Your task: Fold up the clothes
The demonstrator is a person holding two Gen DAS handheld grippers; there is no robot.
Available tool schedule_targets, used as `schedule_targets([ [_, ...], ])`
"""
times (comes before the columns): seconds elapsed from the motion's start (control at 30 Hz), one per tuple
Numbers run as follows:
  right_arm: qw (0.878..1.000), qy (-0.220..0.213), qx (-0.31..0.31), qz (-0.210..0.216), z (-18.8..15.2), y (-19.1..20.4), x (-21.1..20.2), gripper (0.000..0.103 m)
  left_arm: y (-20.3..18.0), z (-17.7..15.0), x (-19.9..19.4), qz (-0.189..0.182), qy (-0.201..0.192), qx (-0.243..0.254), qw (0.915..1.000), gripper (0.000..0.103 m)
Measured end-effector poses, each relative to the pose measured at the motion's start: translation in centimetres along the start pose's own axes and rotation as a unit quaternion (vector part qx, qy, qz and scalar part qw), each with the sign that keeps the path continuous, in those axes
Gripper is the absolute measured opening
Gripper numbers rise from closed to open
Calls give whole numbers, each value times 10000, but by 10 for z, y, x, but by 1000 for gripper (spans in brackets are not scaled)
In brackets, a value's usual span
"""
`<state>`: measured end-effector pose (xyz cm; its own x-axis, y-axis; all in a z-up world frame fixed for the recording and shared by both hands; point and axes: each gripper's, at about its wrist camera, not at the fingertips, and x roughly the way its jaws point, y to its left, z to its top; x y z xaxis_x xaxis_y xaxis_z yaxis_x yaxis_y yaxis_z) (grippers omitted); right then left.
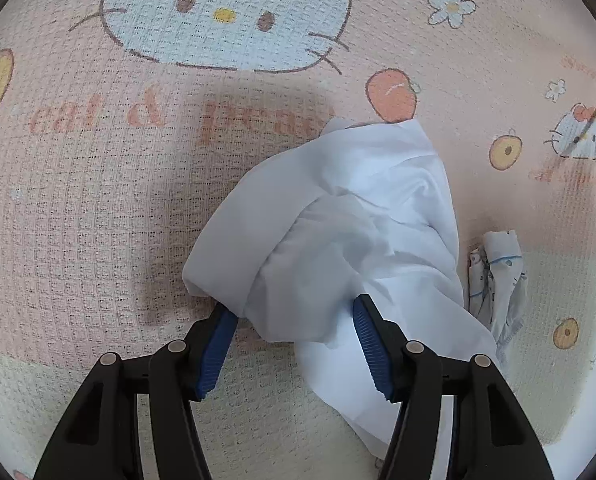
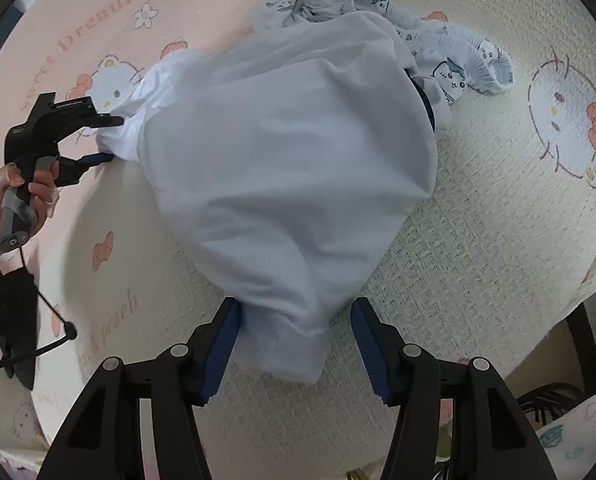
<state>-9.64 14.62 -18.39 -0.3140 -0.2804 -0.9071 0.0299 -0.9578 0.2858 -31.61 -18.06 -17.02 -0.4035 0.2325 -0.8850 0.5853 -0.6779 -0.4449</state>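
White garment (image 1: 338,216) fills the middle of the left wrist view, bunched on the pink printed blanket (image 1: 98,208), its long axis running from about 6 o'clock up to 1 o'clock. The left gripper (image 1: 296,316) stands with its jaws parted; a fold of the cloth lies between the blue pads (image 1: 368,344), brushing them, though no squeeze on it shows. A patterned garment (image 1: 498,280) lies just beside the white one at 3 o'clock. In the right wrist view the white garment (image 2: 290,168) spreads from 6 o'clock up toward 12 o'clock, its narrow end lying between the jaws of the right gripper (image 2: 296,316), which stand apart, clear of the cloth on one side. At 9 o'clock a hand (image 2: 14,196) holds the left gripper (image 2: 112,140) at the cloth's far corner. The right gripper looks nearer the bulk of the fabric, so the next pinch probably falls to it, with the narrow end straight ahead.
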Motion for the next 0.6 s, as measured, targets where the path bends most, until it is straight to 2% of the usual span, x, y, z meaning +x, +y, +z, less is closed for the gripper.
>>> schedule_targets([
  [0.17,9969,-135,-587,-502,4,24,10,57,-10,3,3,243,-130,184,9995,56],
  [0.27,9890,-225,-1081,-986,5,42,18,57,-20,5,8,418,-258,517,9975,56],
  [0.3,9854,-262,-1243,-1133,5,49,21,56,-23,6,9,472,-294,564,9969,54],
  [0.33,9828,-323,-1369,-1199,6,53,22,56,-26,6,10,513,-285,595,9965,44],
  [0.37,9819,-349,-1389,-1238,7,55,22,45,-27,7,12,552,-261,628,9962,20],
  [0.4,9822,-314,-1320,-1302,10,56,21,26,-29,8,13,509,-208,662,9963,12],
  [0.5,9853,-130,-1119,-1286,17,54,19,14,-34,13,8,313,-242,809,9959,11],
  [0.6,9947,15,-725,-736,24,45,7,13,-39,21,-5,280,-320,959,9945,11],
])
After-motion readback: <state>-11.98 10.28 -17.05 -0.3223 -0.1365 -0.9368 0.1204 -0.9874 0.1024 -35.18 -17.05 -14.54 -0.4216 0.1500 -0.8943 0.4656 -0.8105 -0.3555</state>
